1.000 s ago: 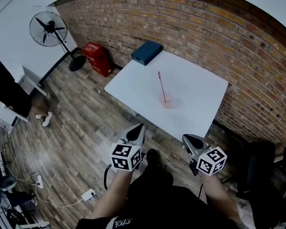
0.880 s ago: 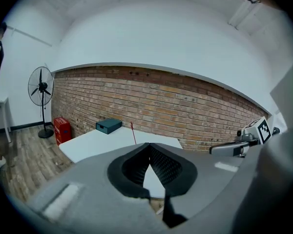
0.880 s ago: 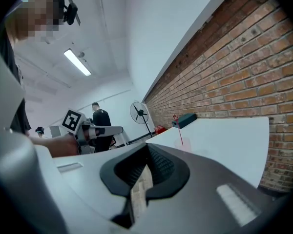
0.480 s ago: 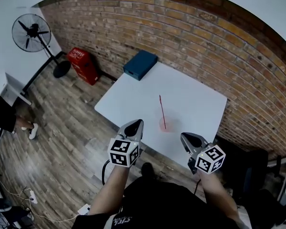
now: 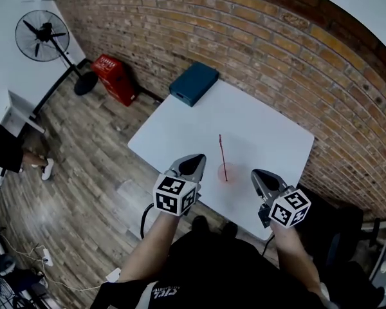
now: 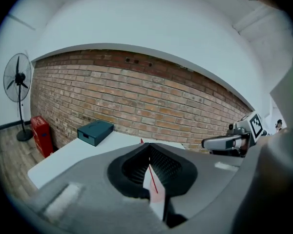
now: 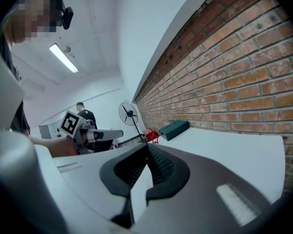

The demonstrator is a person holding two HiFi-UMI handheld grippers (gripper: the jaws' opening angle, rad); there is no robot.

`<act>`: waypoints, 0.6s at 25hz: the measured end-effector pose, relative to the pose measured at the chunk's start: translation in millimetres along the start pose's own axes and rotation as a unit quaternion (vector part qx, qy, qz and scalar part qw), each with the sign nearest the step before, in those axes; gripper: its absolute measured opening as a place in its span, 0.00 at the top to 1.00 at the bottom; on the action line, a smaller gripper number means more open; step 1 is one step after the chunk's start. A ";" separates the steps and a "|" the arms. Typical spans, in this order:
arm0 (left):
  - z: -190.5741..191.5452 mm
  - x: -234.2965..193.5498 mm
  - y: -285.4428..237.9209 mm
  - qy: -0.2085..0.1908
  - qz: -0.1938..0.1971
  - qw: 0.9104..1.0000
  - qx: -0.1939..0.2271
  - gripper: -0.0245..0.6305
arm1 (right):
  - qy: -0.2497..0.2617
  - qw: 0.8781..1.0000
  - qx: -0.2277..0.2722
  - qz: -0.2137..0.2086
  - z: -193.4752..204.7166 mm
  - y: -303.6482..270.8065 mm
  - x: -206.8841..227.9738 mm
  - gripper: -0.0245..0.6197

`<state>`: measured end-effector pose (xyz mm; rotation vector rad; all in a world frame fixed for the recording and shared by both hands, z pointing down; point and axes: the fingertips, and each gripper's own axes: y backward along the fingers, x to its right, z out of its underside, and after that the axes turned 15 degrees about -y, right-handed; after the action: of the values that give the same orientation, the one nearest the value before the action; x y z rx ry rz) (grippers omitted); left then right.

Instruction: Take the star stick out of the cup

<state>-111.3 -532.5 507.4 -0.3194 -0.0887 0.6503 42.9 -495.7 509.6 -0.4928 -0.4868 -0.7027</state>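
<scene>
A thin red star stick [image 5: 222,158] stands tilted in a pale pink cup [image 5: 226,173] near the front edge of the white table [image 5: 264,131]. My left gripper [image 5: 193,164] hangs just left of the cup and is shut on nothing. My right gripper [image 5: 262,176] hangs just right of the cup, also shut and holding nothing. In the left gripper view the stick [image 6: 153,179] and the cup [image 6: 157,199] show through the narrow slit of the shut left gripper [image 6: 149,149]. The right gripper view shows the shut right gripper [image 7: 147,149], with no cup in sight.
A teal box [image 5: 193,82] lies at the table's far corner by the brick wall [image 5: 276,37]. On the wooden floor to the left stand a red crate [image 5: 116,78] and a pedestal fan [image 5: 41,35]. A person's foot [image 5: 44,167] shows at far left.
The view has come closer to the table. Both grippers moved forward from over the floor to either side of the cup at the table's front edge. Jaws stay shut.
</scene>
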 end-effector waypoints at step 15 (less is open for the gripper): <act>53.3 35.6 -83.0 0.032 0.078 0.995 -0.052 0.68 | -0.060 0.997 -0.017 0.044 38.5 18.7 53.7 0.96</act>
<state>-44.5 -558.9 583.7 -0.4508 -0.0363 0.7916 82.0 -487.2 565.4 -0.5866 -0.5627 -0.5995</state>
